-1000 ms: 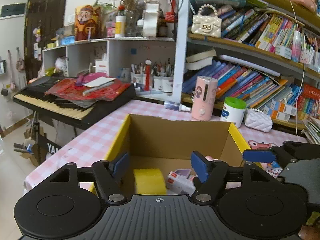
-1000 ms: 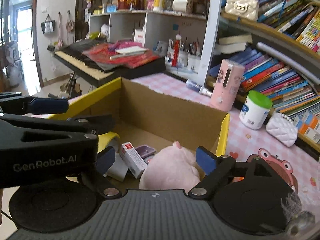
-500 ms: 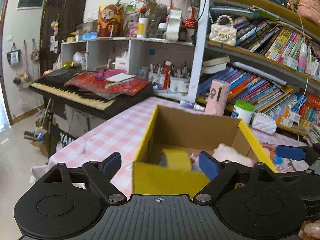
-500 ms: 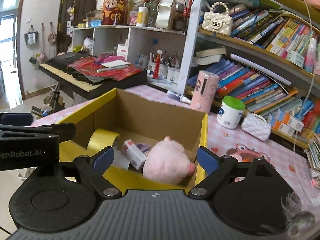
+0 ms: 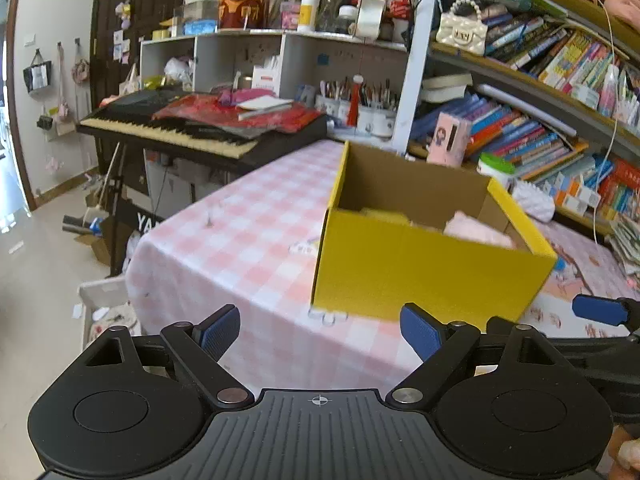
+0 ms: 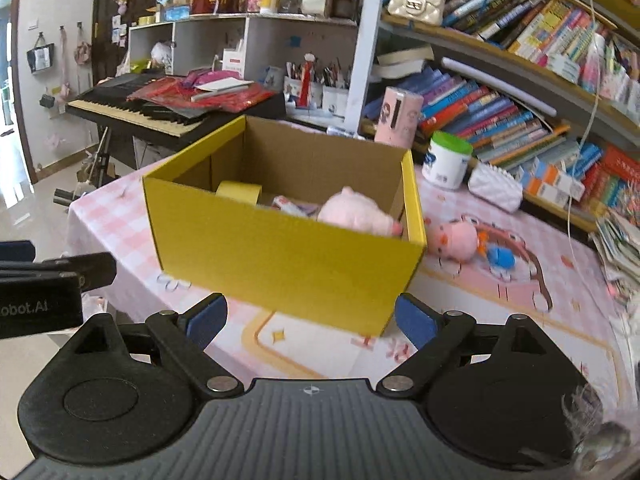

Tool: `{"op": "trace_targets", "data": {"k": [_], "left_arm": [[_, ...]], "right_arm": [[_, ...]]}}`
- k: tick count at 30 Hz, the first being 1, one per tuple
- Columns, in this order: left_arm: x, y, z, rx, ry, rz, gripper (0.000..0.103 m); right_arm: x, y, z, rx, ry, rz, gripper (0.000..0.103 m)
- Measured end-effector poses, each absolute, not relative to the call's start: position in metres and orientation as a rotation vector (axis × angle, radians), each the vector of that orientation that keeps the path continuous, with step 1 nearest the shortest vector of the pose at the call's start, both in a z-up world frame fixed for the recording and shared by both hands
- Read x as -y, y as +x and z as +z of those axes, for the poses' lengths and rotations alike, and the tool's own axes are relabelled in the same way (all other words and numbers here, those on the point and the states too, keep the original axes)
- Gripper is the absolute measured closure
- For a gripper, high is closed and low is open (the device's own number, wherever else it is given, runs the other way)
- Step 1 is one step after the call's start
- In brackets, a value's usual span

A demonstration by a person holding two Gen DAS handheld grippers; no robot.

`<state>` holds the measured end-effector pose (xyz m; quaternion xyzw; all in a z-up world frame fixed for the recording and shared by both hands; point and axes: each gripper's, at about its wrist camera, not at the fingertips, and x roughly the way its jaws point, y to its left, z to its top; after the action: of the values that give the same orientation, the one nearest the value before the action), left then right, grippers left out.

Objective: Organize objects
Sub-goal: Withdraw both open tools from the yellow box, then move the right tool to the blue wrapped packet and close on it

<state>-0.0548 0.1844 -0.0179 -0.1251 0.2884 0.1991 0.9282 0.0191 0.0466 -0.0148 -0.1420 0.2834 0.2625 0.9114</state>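
A yellow cardboard box [image 5: 420,264] [image 6: 280,256] stands open on the pink checked tablecloth [image 5: 248,220]. Inside it lie a pink plush [image 6: 356,212], a yellow tape roll [image 6: 239,191] and a small carton [image 6: 290,205]. My left gripper [image 5: 320,328] hovers open and empty in front of the box's near wall, toward its left corner. My right gripper [image 6: 311,322] is open and empty too, just short of the box's front right corner. A pink pig toy [image 6: 456,240] with a blue piece [image 6: 502,258] lies on the table right of the box.
Behind the box stand a pink cylinder [image 6: 400,116], a green-lidded white jar [image 6: 446,160] and a white quilted purse [image 6: 494,188], below packed bookshelves. A keyboard [image 5: 180,132] piled with red cloth sits at the left. The table's left edge [image 5: 136,248] drops to the floor.
Both grippers have drawn back from over the box to in front of its near wall. The left jaws stand wider than a second ago. The box's contents stay put.
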Motion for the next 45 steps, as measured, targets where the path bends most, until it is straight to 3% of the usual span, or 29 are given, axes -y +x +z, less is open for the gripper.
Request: {"op": "trace_targets", "data": {"k": [24,45], "left_arm": [[-0.126,-0.045,-0.033,-0.692,-0.165,0.137,0.014],[-0.049,0.046,-0.044,-0.756,-0.140,0.048,0.014]], "right_arm": [[0.032,-0.013,-0.029,-0.674,-0.208,0.275,0.011],[0.112,0.071,-0.040,-0.731,-0.176,0.187,0.011]]}}
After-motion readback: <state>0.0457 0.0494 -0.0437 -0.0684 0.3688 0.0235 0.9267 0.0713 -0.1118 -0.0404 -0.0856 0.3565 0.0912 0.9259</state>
